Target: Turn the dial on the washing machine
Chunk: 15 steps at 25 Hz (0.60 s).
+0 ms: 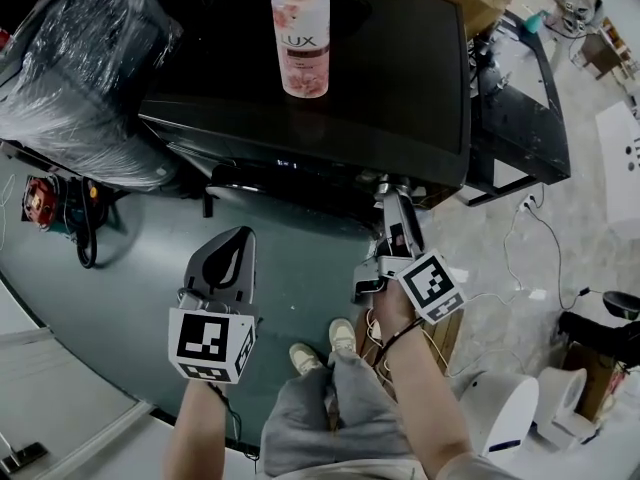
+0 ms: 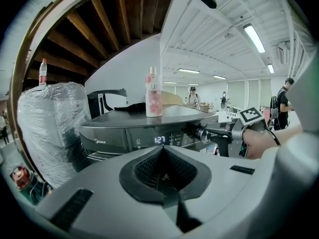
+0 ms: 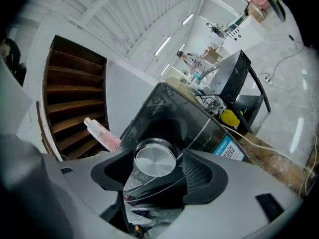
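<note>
The dark washing machine (image 1: 400,88) stands in front of me, its display (image 2: 159,140) lit. Its round silver dial (image 3: 155,158) sits on the front panel at the right (image 1: 383,186). My right gripper (image 1: 392,200) reaches up to the panel, rolled to one side. The dial lies between its black pads (image 3: 202,171), and a gap shows beside the right pad, so the jaws are open around it. My left gripper (image 1: 232,236) hangs back from the machine at the lower left, shut and empty (image 2: 162,156). From there I see the right gripper at the dial (image 2: 199,132).
A pink LUX bottle (image 1: 301,33) stands upright on the machine's top. A plastic-wrapped bulk (image 1: 80,68) sits to the left. A black stand (image 1: 520,118), floor cables (image 1: 530,228) and a white device (image 1: 500,413) lie to the right. My shoes (image 1: 320,343) are below the grippers.
</note>
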{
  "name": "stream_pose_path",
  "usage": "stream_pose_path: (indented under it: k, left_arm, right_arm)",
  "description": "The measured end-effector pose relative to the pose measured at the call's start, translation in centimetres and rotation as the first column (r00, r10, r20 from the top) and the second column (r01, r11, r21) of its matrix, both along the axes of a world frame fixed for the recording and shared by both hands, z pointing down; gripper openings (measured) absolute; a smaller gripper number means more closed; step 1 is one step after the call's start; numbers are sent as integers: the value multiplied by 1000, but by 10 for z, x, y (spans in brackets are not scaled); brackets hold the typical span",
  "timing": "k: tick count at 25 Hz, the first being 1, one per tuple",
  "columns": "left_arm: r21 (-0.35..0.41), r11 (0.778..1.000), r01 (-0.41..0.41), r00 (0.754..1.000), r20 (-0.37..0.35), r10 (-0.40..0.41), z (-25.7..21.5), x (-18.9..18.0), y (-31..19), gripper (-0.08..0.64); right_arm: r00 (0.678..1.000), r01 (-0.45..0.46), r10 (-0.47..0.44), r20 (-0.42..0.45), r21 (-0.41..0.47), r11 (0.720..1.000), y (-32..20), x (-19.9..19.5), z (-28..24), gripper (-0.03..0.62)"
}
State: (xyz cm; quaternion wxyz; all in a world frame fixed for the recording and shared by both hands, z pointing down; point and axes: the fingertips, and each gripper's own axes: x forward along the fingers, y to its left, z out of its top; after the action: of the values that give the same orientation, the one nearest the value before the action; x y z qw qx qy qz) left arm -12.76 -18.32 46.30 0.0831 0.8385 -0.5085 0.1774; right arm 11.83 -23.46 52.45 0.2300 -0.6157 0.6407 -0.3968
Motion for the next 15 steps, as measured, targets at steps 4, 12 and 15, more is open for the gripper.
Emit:
stream_pose_path:
  k: [4,12,15]
  left_arm:
    - [25,1000,0,1000,17,-1,-23,-3,3,20]
    - [81,996,28,1000,12,-29,-89,-14,17,20]
    - [88,995,44,998,-52,-39,-122,-18,25,20]
  right_arm:
    - [933,103,-97,-346,1,995,11,5,-30,296]
    - [791,262,-184,-583,51,964,34,-7,-128,175]
    - [754,307,-195,-628,74,949,44,-13,-171,132]
